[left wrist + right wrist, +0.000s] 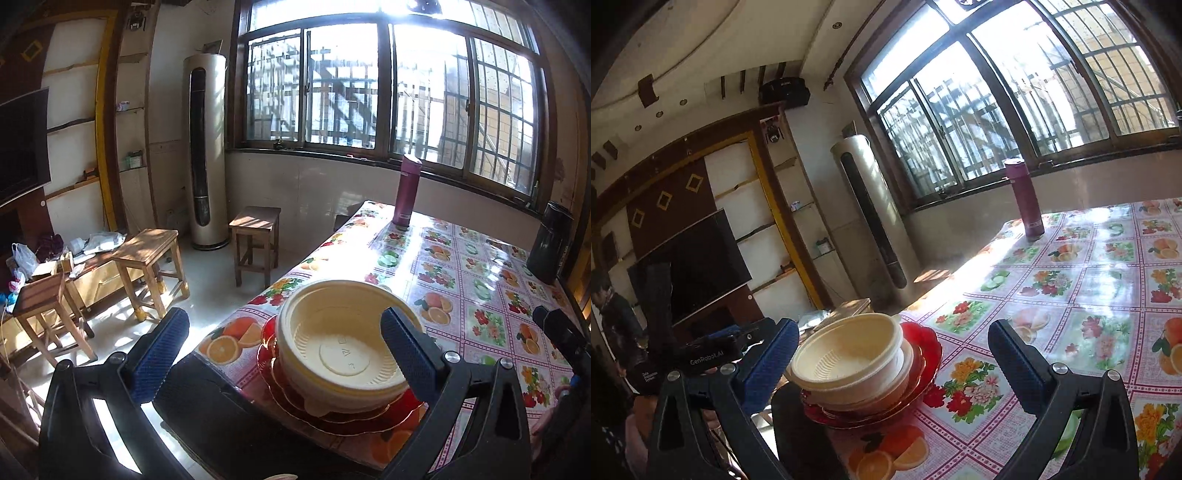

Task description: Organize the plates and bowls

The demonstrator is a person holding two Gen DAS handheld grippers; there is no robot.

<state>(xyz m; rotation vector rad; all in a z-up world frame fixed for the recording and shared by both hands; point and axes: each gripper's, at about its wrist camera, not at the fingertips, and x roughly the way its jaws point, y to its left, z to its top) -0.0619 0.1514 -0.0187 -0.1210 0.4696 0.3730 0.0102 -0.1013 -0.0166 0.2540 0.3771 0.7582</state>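
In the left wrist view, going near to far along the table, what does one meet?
Stack of red plates with the cream bowls on top, at the near corner → purple flask standing at the far end of the table, before the window.

A lived-in home is shown, a combined living and dining room. This is indicated by a desk [480, 280] covered with a fruit-and-flower oilcloth, wooden stools [147, 266], a flat television [698, 266] set in a wall unit, and a standing air conditioner [205, 147]. A large barred window [388, 92] and a purple flask [405, 190] are also seen.
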